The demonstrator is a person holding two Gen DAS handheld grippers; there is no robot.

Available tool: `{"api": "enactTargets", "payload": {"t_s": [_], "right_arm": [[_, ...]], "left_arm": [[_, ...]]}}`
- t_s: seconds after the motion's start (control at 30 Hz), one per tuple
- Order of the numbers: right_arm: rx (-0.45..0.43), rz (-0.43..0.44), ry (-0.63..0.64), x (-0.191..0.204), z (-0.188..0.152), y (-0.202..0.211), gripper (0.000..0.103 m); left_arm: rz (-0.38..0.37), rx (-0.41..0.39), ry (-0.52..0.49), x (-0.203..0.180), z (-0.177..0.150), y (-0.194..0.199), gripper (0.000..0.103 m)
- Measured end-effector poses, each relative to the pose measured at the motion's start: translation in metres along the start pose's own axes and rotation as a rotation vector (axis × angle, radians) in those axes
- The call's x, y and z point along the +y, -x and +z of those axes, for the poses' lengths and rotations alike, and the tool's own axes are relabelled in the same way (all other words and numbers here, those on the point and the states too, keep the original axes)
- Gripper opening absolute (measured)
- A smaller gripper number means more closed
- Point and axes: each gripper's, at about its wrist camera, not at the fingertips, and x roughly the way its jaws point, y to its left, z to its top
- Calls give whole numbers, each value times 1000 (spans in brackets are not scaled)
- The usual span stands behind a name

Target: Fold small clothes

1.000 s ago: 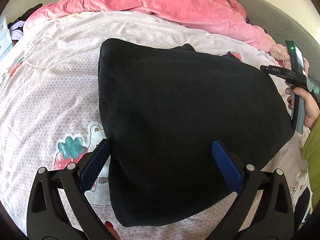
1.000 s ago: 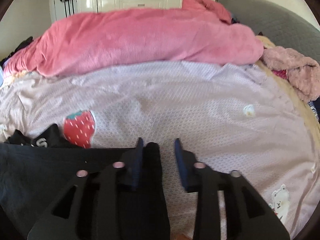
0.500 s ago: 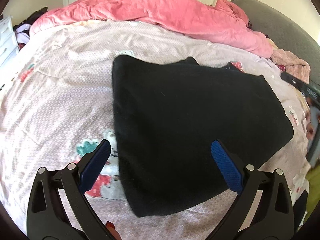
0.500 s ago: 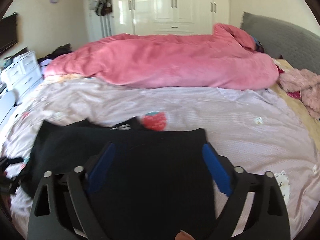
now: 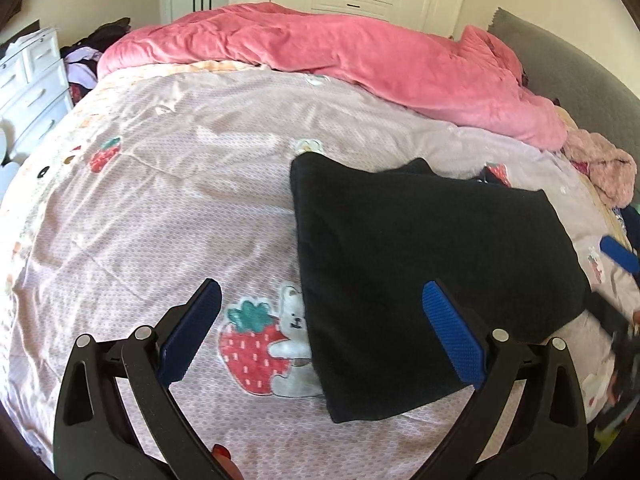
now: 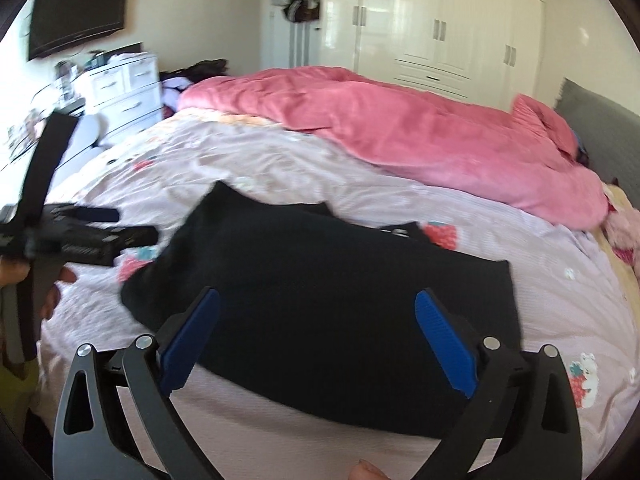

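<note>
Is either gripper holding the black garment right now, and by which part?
Neither. The left gripper and right gripper are both open with nothing between the fingers. The black garment lies folded on the bed sheet, free of both.

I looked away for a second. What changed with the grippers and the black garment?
The right gripper let go of the black garment and opened; both it and the left gripper pulled back. The garment stayed folded on the bedsheet.
</note>
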Motion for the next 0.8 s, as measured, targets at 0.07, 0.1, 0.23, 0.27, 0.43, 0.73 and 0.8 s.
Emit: {"api": "enactTargets", "payload": {"t_s": [0.07, 0.1, 0.23, 0.27, 0.43, 0.73, 0.8], "right_arm": [[11, 23, 35, 17, 1, -3, 98], [10, 25, 47, 23, 0, -3, 98], [36, 46, 134, 55, -5, -12, 99], [43, 50, 161, 64, -8, -15, 99], [91, 35, 285, 102, -25, -35, 99], [180, -91, 380, 131, -49, -88, 99], [183, -98, 355, 129, -47, -97, 99]], "left_arm": [[0, -5, 5, 2, 1, 2, 95], [5, -9, 10, 4, 2, 4, 95], [20, -20, 26, 12, 4, 6, 95], [25, -21, 32, 14, 5, 6, 95], [38, -16, 64, 26, 6, 1, 95], [49, 20, 121, 43, 4, -19, 95], [45, 34, 134, 45, 3, -26, 95]]}}
